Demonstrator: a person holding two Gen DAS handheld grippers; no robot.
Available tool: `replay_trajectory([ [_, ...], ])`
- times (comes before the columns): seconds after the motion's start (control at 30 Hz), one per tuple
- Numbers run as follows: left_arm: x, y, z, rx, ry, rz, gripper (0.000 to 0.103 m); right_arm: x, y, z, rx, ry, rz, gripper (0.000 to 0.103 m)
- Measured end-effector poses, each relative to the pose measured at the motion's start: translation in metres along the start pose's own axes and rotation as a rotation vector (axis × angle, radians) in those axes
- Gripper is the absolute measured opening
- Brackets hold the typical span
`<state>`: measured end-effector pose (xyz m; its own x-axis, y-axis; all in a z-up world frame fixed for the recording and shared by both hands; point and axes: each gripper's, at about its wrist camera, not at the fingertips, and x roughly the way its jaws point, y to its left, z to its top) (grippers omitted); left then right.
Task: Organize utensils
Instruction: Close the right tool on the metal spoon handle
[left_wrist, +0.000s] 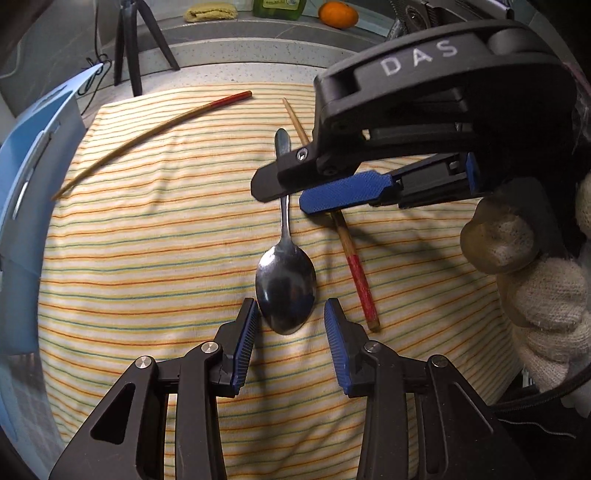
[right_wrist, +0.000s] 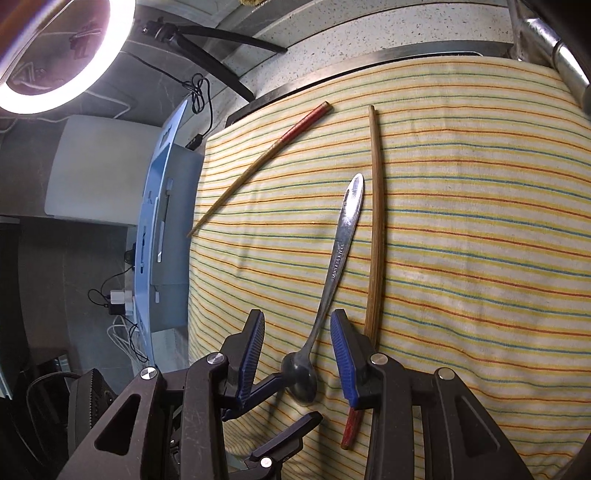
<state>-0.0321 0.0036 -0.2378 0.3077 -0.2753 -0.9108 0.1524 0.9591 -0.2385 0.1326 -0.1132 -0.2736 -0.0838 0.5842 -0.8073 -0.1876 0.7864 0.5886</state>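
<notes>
**Both tools released over 1 spoon, 2 chopsticks on the cloth**

Count on the striped cloth (left_wrist: 147, 229): 1 metal spoon (left_wrist: 286, 284), 2 wooden chopsticks w/ red ends. Nothing's been picked up; all 3 lie flat on the cloth, which covers the bench (left_wrist: 236, 62).

Your left tool (left_wrist: 291, 314) is released, jaws spread wide. The spoon's bowl sits between its blue pads (left_wrist: 248, 343), close to the left one, but can't tell if it touches. Spoon handle runs away from you, toward the far edge of the cloth.

Your right tool (right_wrist: 297, 328) is released too, jaws apart, straddling the spoon's neck from the opposite end. In the left wrist view it comes in from the right, above the spoon handle, held by your gloved hand (left_wrist: 532, 280). No pad looks to be gripping the metal.

Chopstick 1 (left_wrist: 147, 134) lies apart from the rest, far left on the cloth, angled, red end pointing to the far side. Chopstick 2 (left_wrist: 356, 269) lies just beside the spoon on its right, red end near you in the left view; the right tool passes over its middle.

Off the cloth: blue plastic rack (left_wrist: 33, 155) at the left edge, 1 black tripod (left_wrist: 129, 44), 1 orange (left_wrist: 338, 14), 1 yellow rag (left_wrist: 210, 11), a green bottle (left_wrist: 279, 7) at the back. Ring light (right_wrist: 55, 55) shows lit in the right wrist view.
</notes>
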Motion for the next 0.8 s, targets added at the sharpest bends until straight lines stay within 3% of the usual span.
replay_trajectory([
  [0.23,0.002,-0.008,0.000,0.012,-0.041,0.003,0.035,0.010,-0.003,0.002,0.019,0.019,-0.006,0.025],
  [0.37,0.000,-0.005,0.000,-0.007,-0.043,-0.002,0.029,0.010,-0.006,0.003,0.037,0.017,-0.010,0.016],
  [0.43,-0.002,-0.003,0.001,-0.021,-0.045,-0.020,0.020,0.011,-0.006,0.003,0.034,0.020,-0.015,0.012],
  [0.53,-0.003,0.000,0.003,-0.024,-0.041,-0.042,0.017,0.013,-0.011,0.003,0.064,0.030,0.008,0.004],
  [0.8,-0.003,0.005,0.007,-0.028,-0.046,-0.059,0.015,0.008,-0.020,0.002,0.133,0.016,0.048,0.004],
])
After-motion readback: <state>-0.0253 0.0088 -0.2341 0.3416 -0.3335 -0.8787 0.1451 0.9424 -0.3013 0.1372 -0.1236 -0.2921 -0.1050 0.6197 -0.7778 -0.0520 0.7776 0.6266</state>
